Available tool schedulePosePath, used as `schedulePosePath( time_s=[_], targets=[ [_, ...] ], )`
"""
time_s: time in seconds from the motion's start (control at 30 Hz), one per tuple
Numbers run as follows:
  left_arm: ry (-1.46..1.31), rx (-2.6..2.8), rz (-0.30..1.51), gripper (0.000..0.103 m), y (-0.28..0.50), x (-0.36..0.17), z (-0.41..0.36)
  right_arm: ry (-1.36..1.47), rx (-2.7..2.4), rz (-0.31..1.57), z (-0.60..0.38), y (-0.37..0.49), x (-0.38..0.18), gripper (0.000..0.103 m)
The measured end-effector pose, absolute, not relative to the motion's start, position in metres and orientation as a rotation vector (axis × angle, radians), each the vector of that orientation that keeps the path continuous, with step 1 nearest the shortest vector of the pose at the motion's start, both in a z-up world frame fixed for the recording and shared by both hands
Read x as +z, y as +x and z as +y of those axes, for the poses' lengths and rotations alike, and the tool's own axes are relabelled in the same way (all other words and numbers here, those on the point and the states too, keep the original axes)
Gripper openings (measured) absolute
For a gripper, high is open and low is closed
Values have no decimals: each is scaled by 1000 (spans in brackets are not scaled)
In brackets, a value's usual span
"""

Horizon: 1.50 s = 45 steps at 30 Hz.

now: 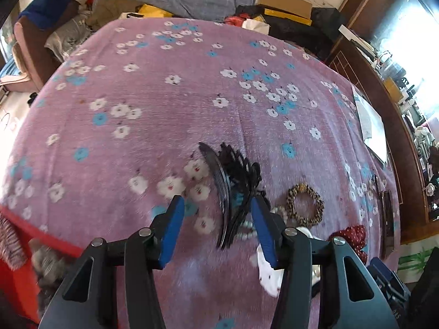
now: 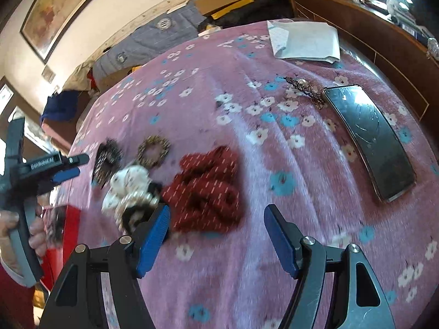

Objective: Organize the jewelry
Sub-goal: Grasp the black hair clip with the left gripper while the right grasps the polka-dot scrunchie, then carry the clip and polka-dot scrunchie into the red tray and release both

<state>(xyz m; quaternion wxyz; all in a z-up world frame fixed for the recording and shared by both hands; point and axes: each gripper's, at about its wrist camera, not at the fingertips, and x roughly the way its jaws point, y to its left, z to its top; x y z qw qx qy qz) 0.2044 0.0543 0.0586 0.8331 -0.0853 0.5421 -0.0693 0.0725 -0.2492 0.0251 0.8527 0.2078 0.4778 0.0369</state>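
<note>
A black toothed hair clip lies on the pink flowered bedspread. It sits between the pads of my left gripper, close to the right pad and well apart from the left one, so the gripper is open. The right wrist view shows the same clip just beyond the left gripper. Beside it lie a leopard scrunchie, a white flowered scrunchie and a pearl piece. My right gripper is open and empty over the near edge of a red dotted scrunchie.
A dark phone lies to the right on the bedspread, with an ornate brown hairpin at its far end. White paper lies near the far edge. Clutter and boxes are piled behind the bed. A wooden headboard runs along the right.
</note>
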Motion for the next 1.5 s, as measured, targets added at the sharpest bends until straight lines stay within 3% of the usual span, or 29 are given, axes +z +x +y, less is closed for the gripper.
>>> schedulePosePath(
  time_s=[0.07, 0.13, 0.23, 0.3, 0.5, 0.6, 0.63, 0.73, 1.23, 1.5],
  targets=[
    [-178, -169, 1159, 42, 210, 53, 52, 447, 73, 1010, -250, 80, 22, 75],
    [-209, -197, 1158, 23, 213, 50, 53, 455, 75, 1020, -251, 89, 17, 75],
    [-280, -224, 1176, 10, 217, 44, 60, 444, 79, 1037, -249, 96, 10, 75],
    [-312, -231, 1177, 10, 218, 41, 64, 441, 80, 1044, -247, 99, 7, 75],
    [-239, -160, 1200, 10, 221, 28, 61, 410, 77, 1055, -242, 105, 1, 60],
    [-254, -170, 1205, 8, 222, 25, 59, 388, 78, 1062, -238, 110, 2, 39],
    [-254, -175, 1205, 3, 222, 26, 57, 381, 74, 1067, -237, 111, 2, 26],
    [-233, -192, 1196, 3, 216, 30, 50, 375, 76, 1057, -237, 110, 3, 15],
    [-277, -342, 1022, 3, 130, 129, 23, 418, 116, 961, -244, 69, 50, 13],
    [-308, -354, 991, 3, 69, 158, 51, 399, 162, 925, -228, 43, 78, 13]
  ],
)
